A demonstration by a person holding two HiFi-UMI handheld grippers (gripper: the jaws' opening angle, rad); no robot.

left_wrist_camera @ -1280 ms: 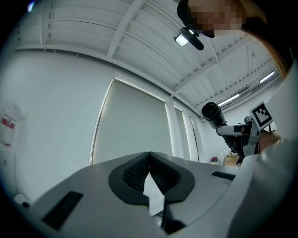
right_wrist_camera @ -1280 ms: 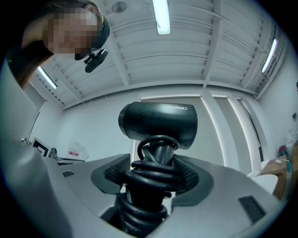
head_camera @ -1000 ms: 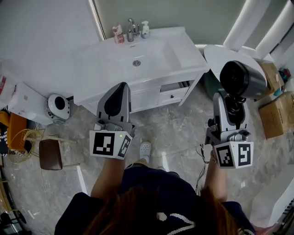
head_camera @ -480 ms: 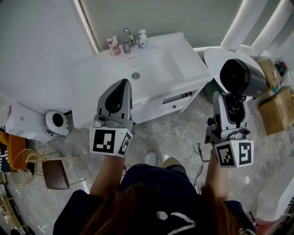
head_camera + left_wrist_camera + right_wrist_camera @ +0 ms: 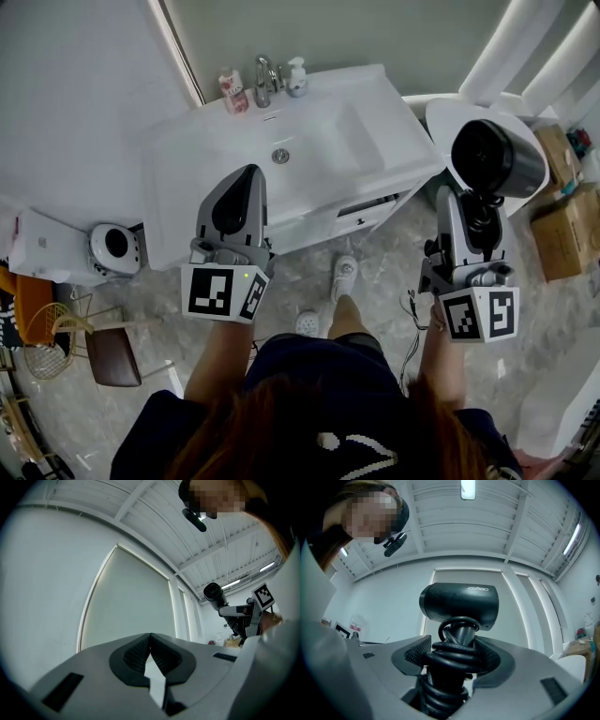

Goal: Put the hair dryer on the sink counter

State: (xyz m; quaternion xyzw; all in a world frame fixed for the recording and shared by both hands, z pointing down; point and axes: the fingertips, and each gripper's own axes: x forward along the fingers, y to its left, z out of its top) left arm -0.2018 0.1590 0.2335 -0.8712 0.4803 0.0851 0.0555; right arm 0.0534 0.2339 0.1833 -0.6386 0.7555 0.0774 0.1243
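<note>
Nearest, at the bottom of the head view, was the person's dark top [image 5: 319, 394]; hair and shoulders were cut off by the frame edge.

The left gripper [image 5: 247, 176] was held up at centre left, jaws together with nothing between them. The right gripper [image 5: 480, 214] was at the right, clamped on the cord-wrapped handle of the black hair dryer [image 5: 497, 159]. The dryer's barrel was uppermost, held in the air to the right of the sink counter [image 5: 384, 112] and apart from it.

Below lay grey marbled floor tiles [image 5: 375, 267], with two light shoes [image 5: 344, 273] at centre, a brown stool [image 5: 106, 353] at lower left and a round white device [image 5: 116, 246] by the left wall.

Farther off, the white counter ran across the upper middle. Its basin [image 5: 291, 141] was sunk in the top, with a faucet [image 5: 262, 80], a pump bottle [image 5: 297, 77] and a small pink container [image 5: 230, 91] along the back edge. One drawer [image 5: 361, 204] stood slightly ajar. A cardboard box [image 5: 562, 239] was cut off at the right edge.

A round white surface [image 5: 441, 117] was mostly hidden behind the dryer. The cord's plug could not be made out.
</note>
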